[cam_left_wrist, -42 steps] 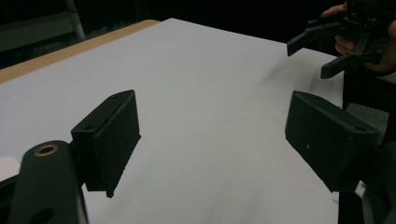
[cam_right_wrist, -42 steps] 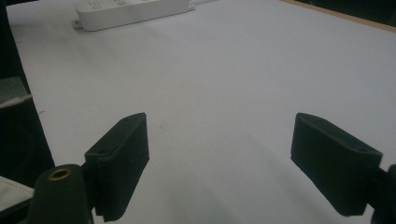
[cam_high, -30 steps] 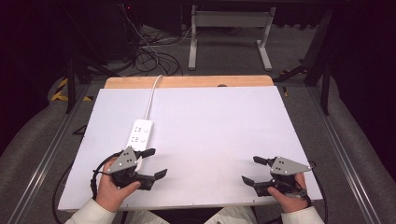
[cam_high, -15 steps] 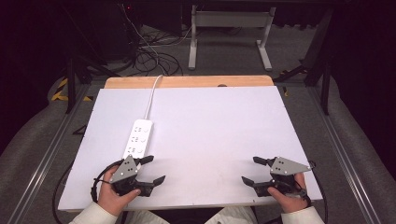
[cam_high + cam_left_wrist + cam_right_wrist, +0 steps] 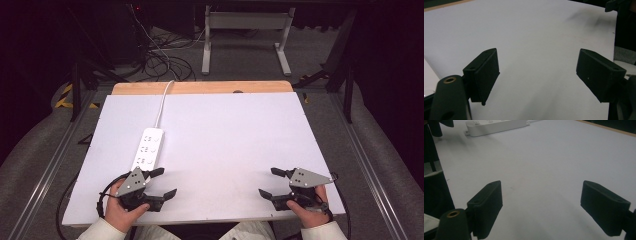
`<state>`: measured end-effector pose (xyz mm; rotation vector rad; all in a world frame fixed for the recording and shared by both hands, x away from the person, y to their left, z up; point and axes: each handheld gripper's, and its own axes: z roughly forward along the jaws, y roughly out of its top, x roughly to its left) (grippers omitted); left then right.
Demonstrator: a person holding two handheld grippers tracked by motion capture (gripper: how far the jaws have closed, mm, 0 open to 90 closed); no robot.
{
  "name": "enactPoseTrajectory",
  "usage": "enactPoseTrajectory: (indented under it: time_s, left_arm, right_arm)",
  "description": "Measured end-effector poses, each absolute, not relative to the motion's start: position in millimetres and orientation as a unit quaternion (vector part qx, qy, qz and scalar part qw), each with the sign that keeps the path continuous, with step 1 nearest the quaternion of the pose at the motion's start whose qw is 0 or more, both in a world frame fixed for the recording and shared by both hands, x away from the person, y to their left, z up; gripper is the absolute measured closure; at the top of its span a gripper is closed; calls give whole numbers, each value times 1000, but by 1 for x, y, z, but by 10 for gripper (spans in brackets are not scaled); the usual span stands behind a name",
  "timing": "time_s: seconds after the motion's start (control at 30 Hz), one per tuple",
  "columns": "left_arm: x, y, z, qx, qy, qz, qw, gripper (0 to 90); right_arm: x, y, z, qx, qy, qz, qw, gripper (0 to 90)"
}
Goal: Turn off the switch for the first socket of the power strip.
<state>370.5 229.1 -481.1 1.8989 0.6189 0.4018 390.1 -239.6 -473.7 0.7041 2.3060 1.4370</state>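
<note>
A white power strip (image 5: 148, 148) lies on the left part of the white table top (image 5: 230, 130), and its cord runs off over the far edge. My left gripper (image 5: 165, 182) is just in front of the strip's near end, by the table's front edge. It is open and holds nothing. In the left gripper view its jaws (image 5: 540, 75) stand wide apart over bare table. My right gripper (image 5: 268, 182) rests open near the front right corner, also holding nothing. The right gripper view shows its jaws (image 5: 545, 207) spread, with the power strip (image 5: 496, 126) far off.
A wooden strip (image 5: 200, 88) edges the far side of the table. Beyond it are tangled cables (image 5: 160, 55) and a metal stand (image 5: 245, 40) on the floor. Metal rails (image 5: 50, 165) run along both sides.
My left gripper has drawn back a little toward the front edge, away from the power strip. The right gripper has barely moved.
</note>
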Motion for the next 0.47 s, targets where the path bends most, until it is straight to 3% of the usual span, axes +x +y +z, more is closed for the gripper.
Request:
enactPoseTrajectory:
  time_s: [0.47]
  left_arm:
    - [369, 230, -477, 795, 257, 180, 520, 158]
  right_arm:
    - [390, -240, -474, 249, 810, 505, 166, 180]
